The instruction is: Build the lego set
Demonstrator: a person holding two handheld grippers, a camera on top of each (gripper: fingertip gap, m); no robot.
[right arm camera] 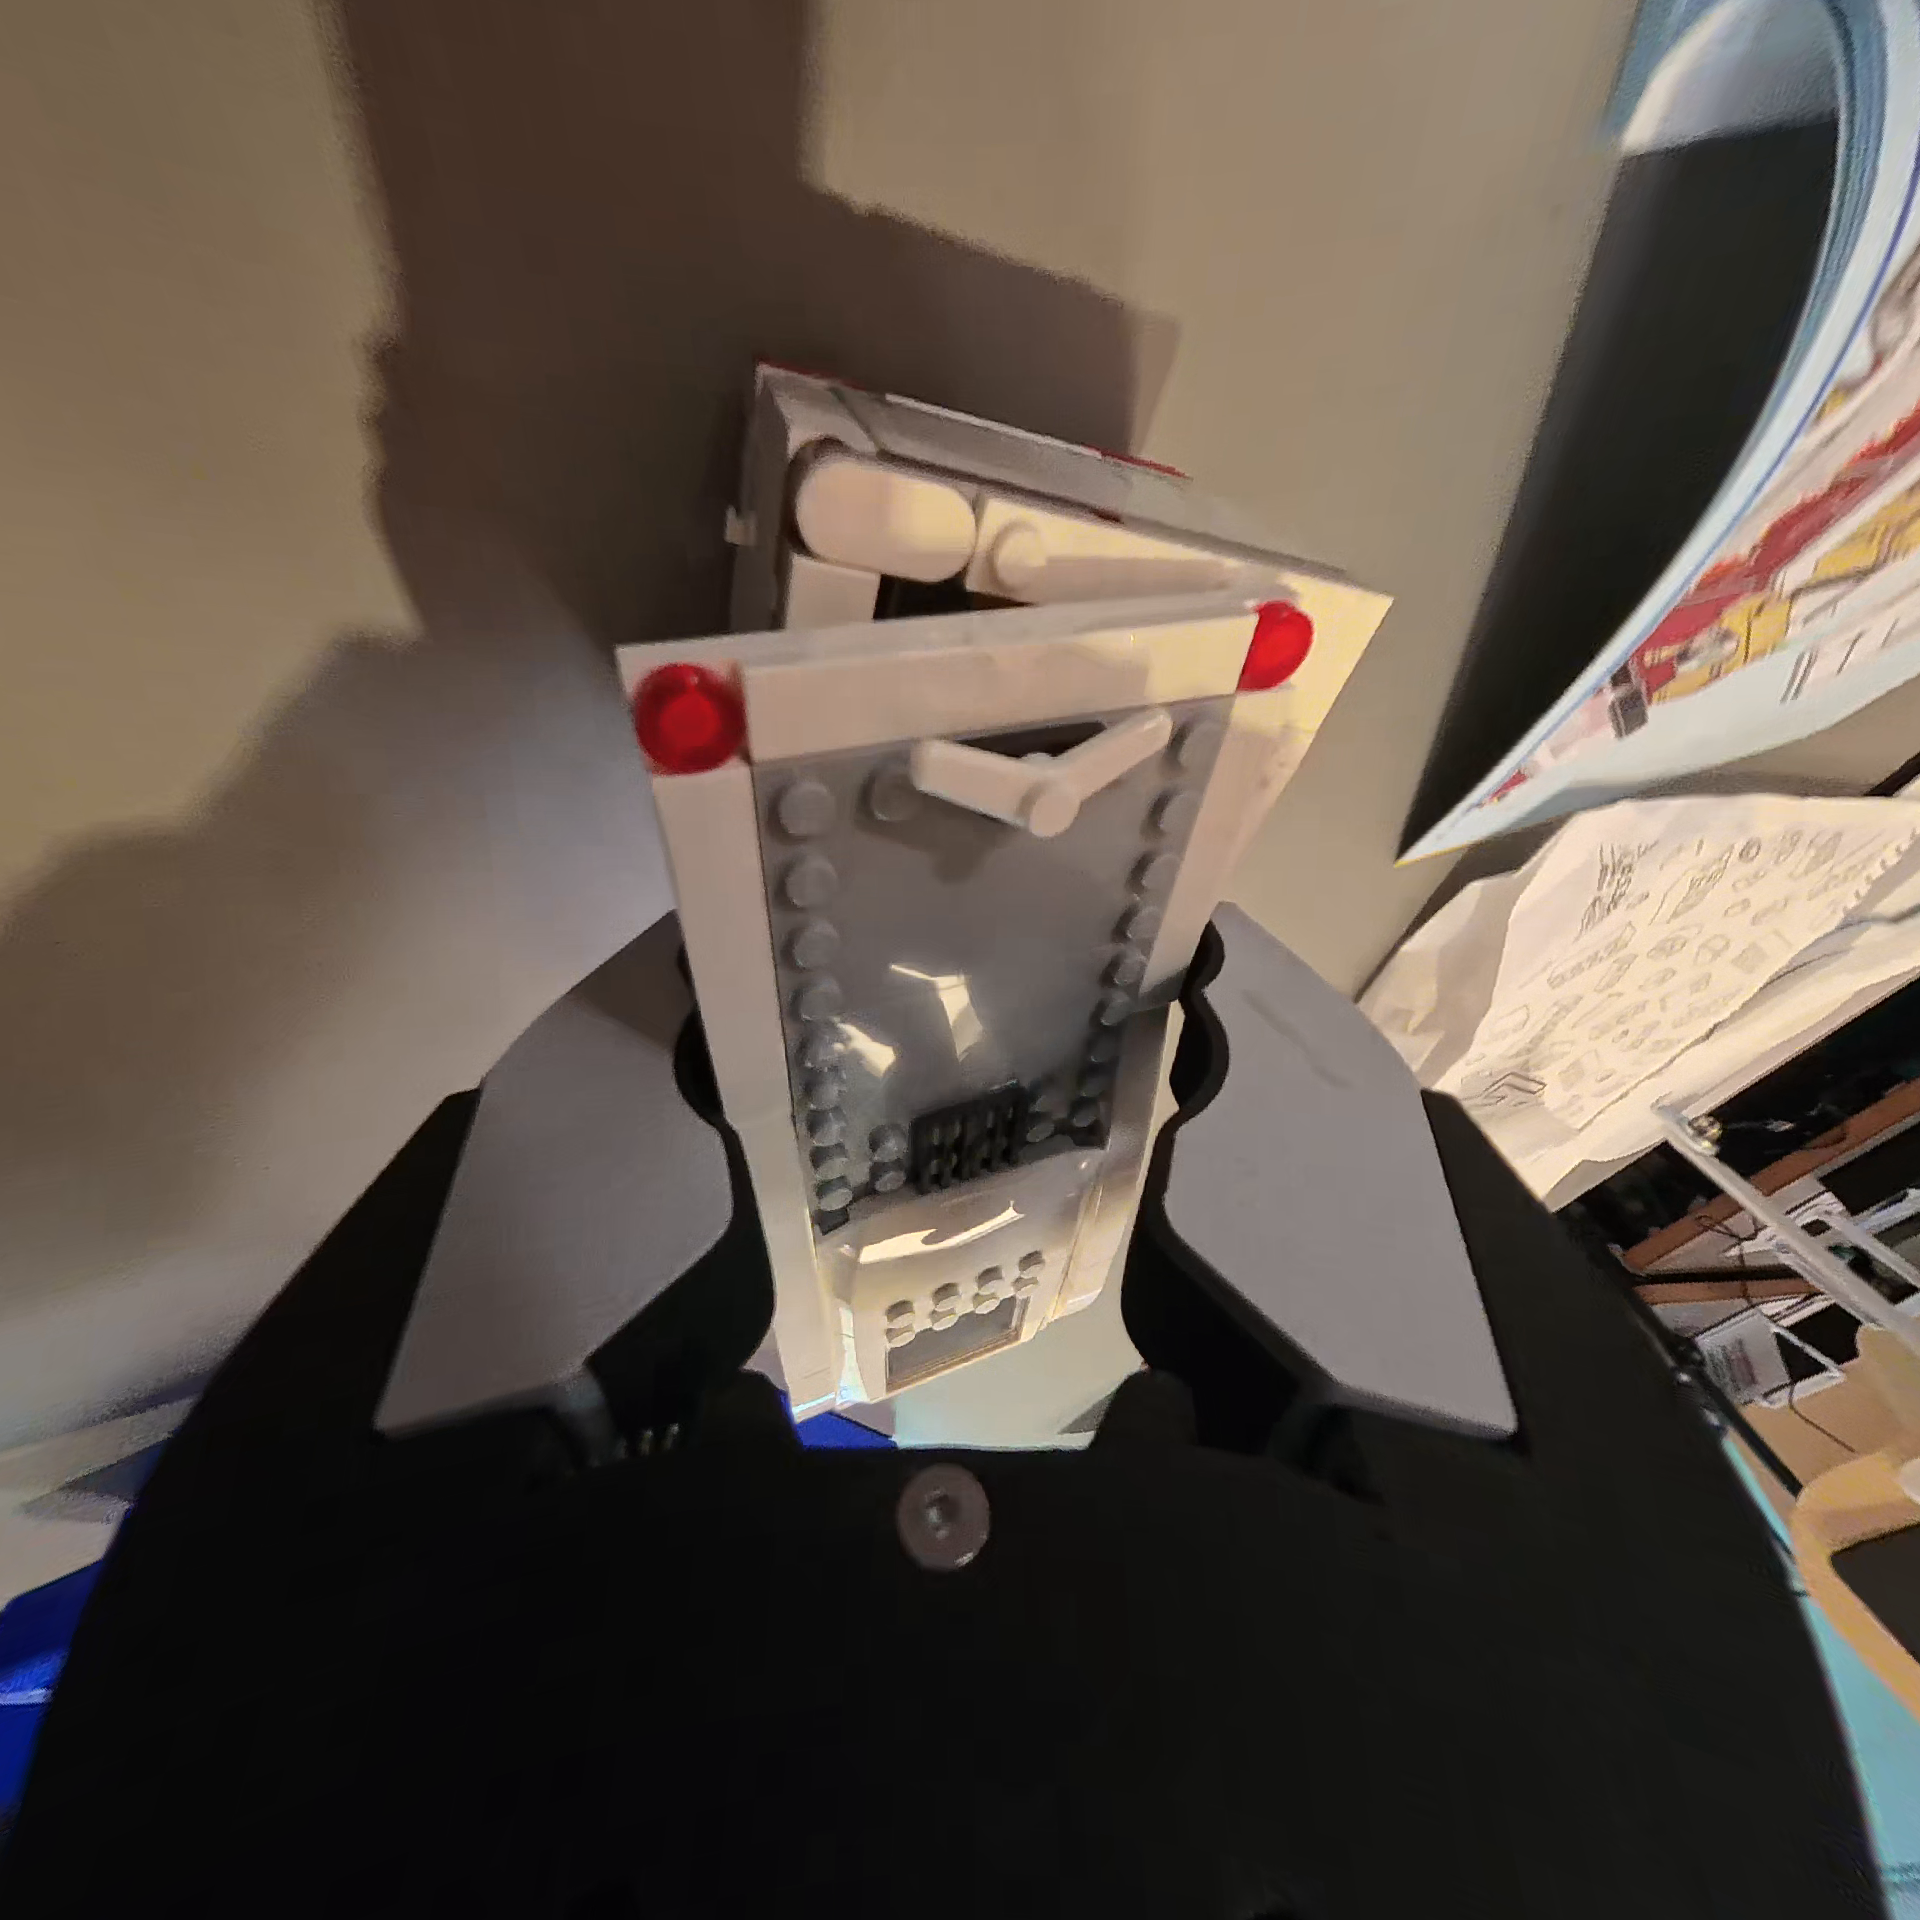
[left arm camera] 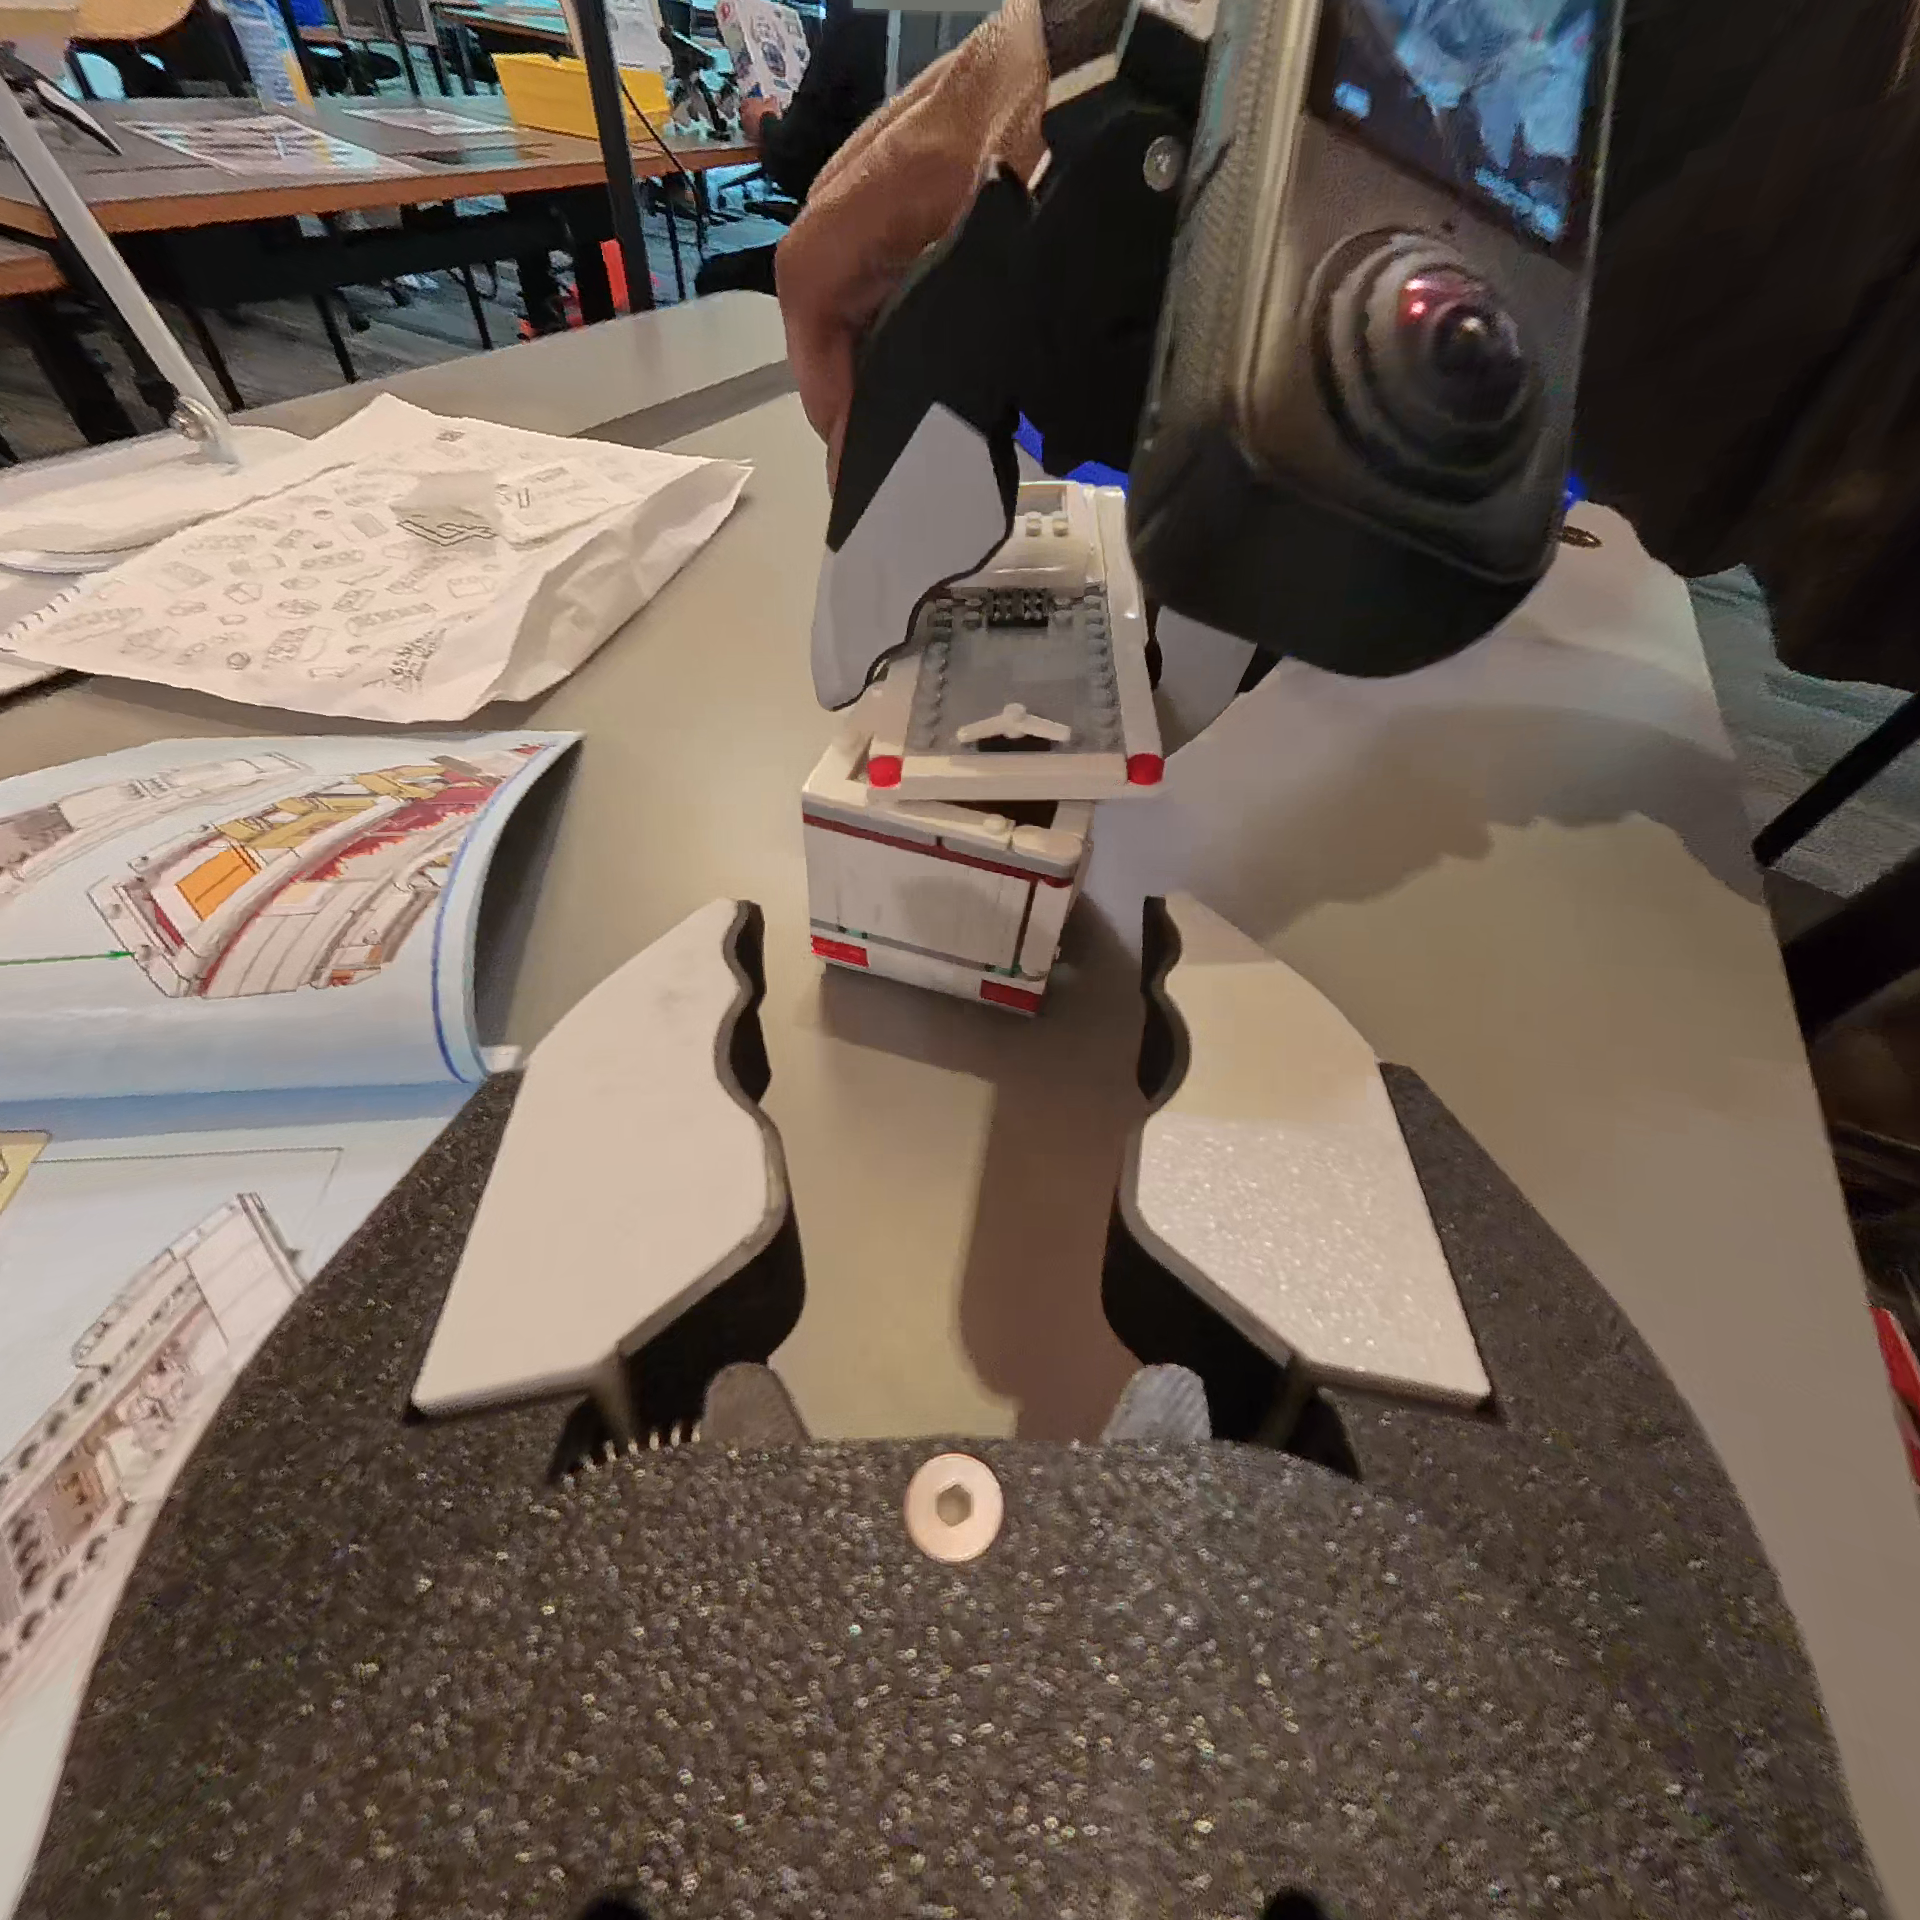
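My right gripper (right arm camera: pixel 951 977) is shut on a white and grey brick roof panel (right arm camera: pixel 956 935) with two red studs at its far corners; its fingers press on both long sides. It holds the panel tilted over the open top of a white brick vehicle body (right arm camera: pixel 894 509) with red stripes. In the left wrist view the roof panel (left arm camera: pixel 1023 675) rests at an angle on the body (left arm camera: pixel 925 894), with the right gripper (left arm camera: pixel 1039 665) above, held by a hand (left arm camera: pixel 914 208). My left gripper (left arm camera: pixel 951 914) is open and empty, low over the table (left arm camera: pixel 883 1195), its tips beside the body's near end without touching.
An open instruction booklet (left arm camera: pixel 239 894) lies at the left, with a crumpled printed paper bag (left arm camera: pixel 364 561) and a white lamp base (left arm camera: pixel 104 499) behind it. The table's edge runs down the right side (left arm camera: pixel 1766 935). Other tables stand in the background. Tip to tip, the grippers are about 12 cm apart.
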